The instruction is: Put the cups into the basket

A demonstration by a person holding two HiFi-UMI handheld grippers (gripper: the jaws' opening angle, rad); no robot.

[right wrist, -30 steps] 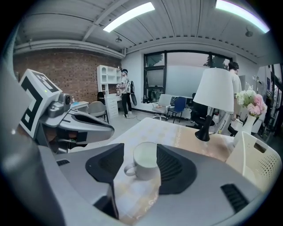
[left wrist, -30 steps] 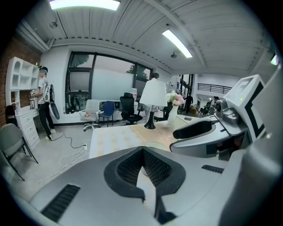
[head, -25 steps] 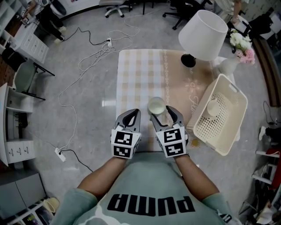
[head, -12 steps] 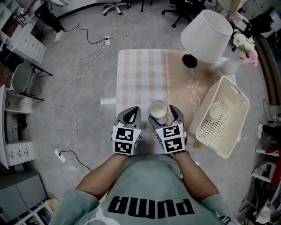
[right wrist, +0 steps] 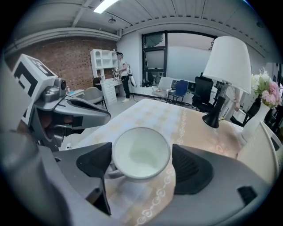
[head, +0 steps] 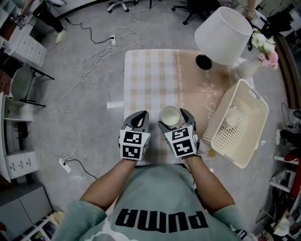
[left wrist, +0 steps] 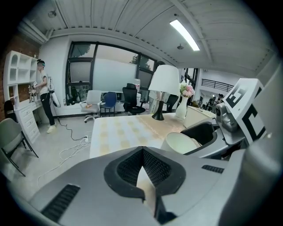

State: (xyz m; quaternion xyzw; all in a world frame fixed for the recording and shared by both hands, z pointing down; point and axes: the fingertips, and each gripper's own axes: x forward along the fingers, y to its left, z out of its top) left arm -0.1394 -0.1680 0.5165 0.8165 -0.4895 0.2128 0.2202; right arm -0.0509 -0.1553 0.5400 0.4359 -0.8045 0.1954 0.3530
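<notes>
Table (head: pixel 150 75): cup (right wrist: pixel 141 152) between just-opened jaws of right tool (right wrist: pixel 142 165).

Grey floor (head: pixel 89 136), white cables (head: pixel 96 56) snaking upper left, office chairs (head: pixel 120 4) top edge. Brick wall (right wrist: pixel 75 57), tall windows (left wrist: pixel 110 75), ceiling strip light (left wrist: pixel 185 34) upper right.

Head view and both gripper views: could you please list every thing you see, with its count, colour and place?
table: one, beige checked cloth, centre
cups: two, white; one on the table between the right jaws, one in the basket
basket: one, cream, at the table's right side
lamp: one, white shade, black base, far right of the table
vase: one, white, pink and white flowers, beside the lamp
cables: several, white, grey floor left of the table
chairs: several, by the windows
left gripper: grey, shut, empty
right gripper: grey, open, jaws just been opening, around the cup
</notes>
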